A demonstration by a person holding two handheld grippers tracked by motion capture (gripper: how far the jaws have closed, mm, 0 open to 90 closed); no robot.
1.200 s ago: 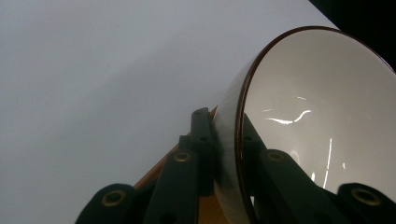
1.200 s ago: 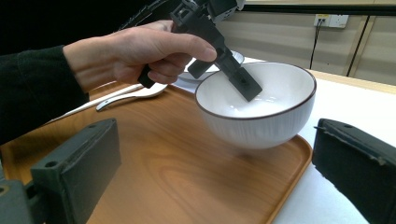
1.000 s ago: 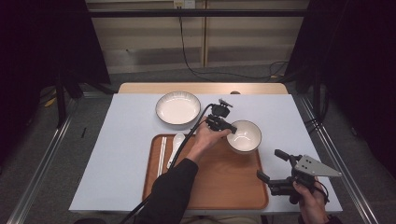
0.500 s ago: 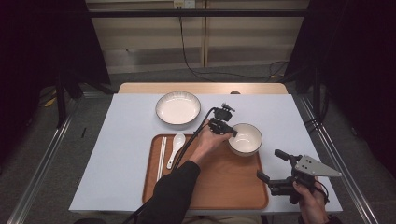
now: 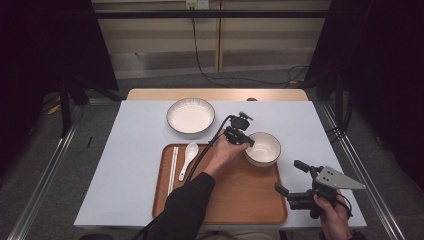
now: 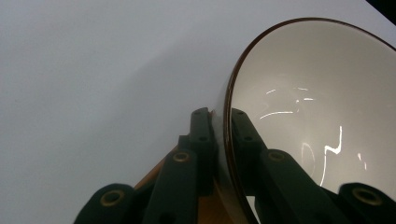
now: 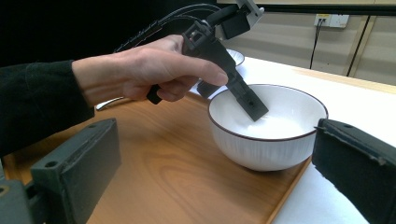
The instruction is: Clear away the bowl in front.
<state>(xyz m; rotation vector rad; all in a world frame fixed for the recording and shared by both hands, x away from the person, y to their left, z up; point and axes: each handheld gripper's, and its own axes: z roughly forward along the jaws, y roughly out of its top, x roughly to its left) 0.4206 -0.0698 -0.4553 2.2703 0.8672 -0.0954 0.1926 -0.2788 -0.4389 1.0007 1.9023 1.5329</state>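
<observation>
Up close, left claw pinches bowl rim.

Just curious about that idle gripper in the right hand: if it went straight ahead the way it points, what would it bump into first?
Probably the white bowl at the tray's corner, though depth is unclear.

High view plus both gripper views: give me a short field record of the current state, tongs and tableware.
left tongs: shut on bowl rim, one jaw inside, one outside
bowl: white, dark rim, upright, on the tray's far right corner
right tongs: open, holding nothing, near the tray's right edge
tray: wooden, on the white table
spoon: white, on the tray's left part
chopsticks: lying left of the spoon, on the tray
plate: white, off the tray, beyond it
</observation>
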